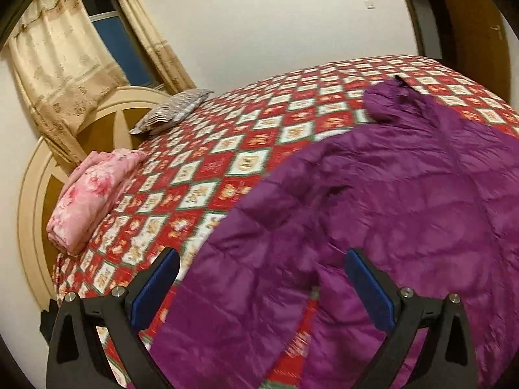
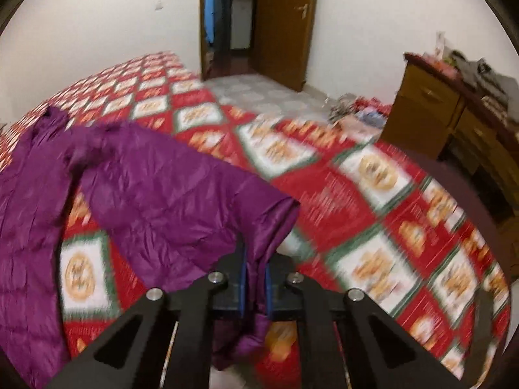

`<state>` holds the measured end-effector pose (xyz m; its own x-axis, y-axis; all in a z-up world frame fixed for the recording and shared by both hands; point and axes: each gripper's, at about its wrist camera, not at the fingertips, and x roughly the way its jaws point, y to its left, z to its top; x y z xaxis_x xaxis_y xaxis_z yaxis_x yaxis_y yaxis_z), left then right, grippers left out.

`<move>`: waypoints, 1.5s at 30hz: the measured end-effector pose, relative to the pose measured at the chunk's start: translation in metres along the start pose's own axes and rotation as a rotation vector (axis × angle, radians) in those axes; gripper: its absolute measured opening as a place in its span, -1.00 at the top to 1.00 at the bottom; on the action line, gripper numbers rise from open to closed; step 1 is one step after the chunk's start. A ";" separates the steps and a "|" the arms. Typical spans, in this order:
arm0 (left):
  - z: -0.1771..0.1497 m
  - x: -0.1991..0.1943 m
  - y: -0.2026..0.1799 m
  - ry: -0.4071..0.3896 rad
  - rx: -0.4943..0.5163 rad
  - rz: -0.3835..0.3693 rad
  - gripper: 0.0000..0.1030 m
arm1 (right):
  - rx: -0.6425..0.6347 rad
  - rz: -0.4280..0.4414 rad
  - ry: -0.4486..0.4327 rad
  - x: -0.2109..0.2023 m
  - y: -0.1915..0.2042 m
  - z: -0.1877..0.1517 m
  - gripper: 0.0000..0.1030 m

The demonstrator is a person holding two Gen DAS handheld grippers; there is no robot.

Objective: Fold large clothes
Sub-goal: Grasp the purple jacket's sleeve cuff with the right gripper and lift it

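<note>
A large purple quilted jacket (image 1: 389, 201) lies spread on a bed with a red, white and green patterned cover (image 1: 207, 168). In the left wrist view my left gripper (image 1: 262, 265) stands open just above the jacket's near edge, its blue pads (image 1: 155, 288) wide apart with fabric below them, not pinched. In the right wrist view the jacket (image 2: 155, 188) stretches to the upper left, and my right gripper (image 2: 254, 275) is shut on a corner of its sleeve or hem, with purple cloth bunched between the blue pads (image 2: 242, 278) and hanging below them.
A folded pink floral blanket (image 1: 90, 197) and a striped grey pillow (image 1: 172, 110) lie by the cream headboard (image 1: 32, 214). A wooden dresser (image 2: 454, 120) stands right of the bed, clutter on the floor (image 2: 356, 107) beside it, and an open door (image 2: 279, 26) beyond.
</note>
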<state>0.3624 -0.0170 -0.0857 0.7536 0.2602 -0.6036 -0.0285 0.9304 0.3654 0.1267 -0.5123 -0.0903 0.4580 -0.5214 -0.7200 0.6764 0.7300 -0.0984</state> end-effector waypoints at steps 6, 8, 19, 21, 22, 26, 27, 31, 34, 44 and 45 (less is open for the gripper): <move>0.010 0.035 0.027 0.018 -0.045 0.066 -0.98 | -0.070 -0.016 -0.149 -0.033 0.039 0.057 0.83; 0.012 0.042 0.032 0.024 -0.049 0.076 -0.98 | -0.110 -0.003 -0.193 -0.045 0.063 0.068 0.83; 0.016 0.070 0.048 0.027 -0.062 0.072 -0.98 | -0.352 0.133 -0.310 -0.078 0.219 0.080 0.84; 0.014 0.076 0.051 0.035 -0.065 0.068 -0.98 | -0.403 0.154 -0.324 -0.081 0.247 0.076 0.84; 0.013 0.078 0.052 0.039 -0.067 0.067 -0.98 | -0.429 0.170 -0.328 -0.082 0.262 0.073 0.84; 0.009 0.084 0.059 0.046 -0.067 0.059 -0.98 | -0.509 0.218 -0.335 -0.079 0.314 0.060 0.84; 0.009 0.085 0.061 0.046 -0.065 0.058 -0.98 | -0.524 0.228 -0.334 -0.077 0.325 0.057 0.84; 0.006 0.086 0.066 0.045 -0.060 0.058 -0.98 | -0.591 0.274 -0.329 -0.074 0.373 0.037 0.84; 0.006 0.086 0.069 0.042 -0.063 0.056 -0.98 | -0.628 0.309 -0.321 -0.070 0.401 0.022 0.84; 0.009 0.084 0.060 0.035 -0.019 0.076 -0.98 | -0.730 0.442 -0.260 -0.062 0.474 -0.030 0.80; 0.010 0.083 0.058 0.035 -0.017 0.077 -0.98 | -0.742 0.482 -0.221 -0.057 0.481 -0.035 0.76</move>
<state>0.4298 0.0563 -0.1076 0.7251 0.3398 -0.5990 -0.0966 0.9114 0.4001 0.4054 -0.1160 -0.1208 0.7465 -0.1036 -0.6573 -0.1266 0.9477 -0.2931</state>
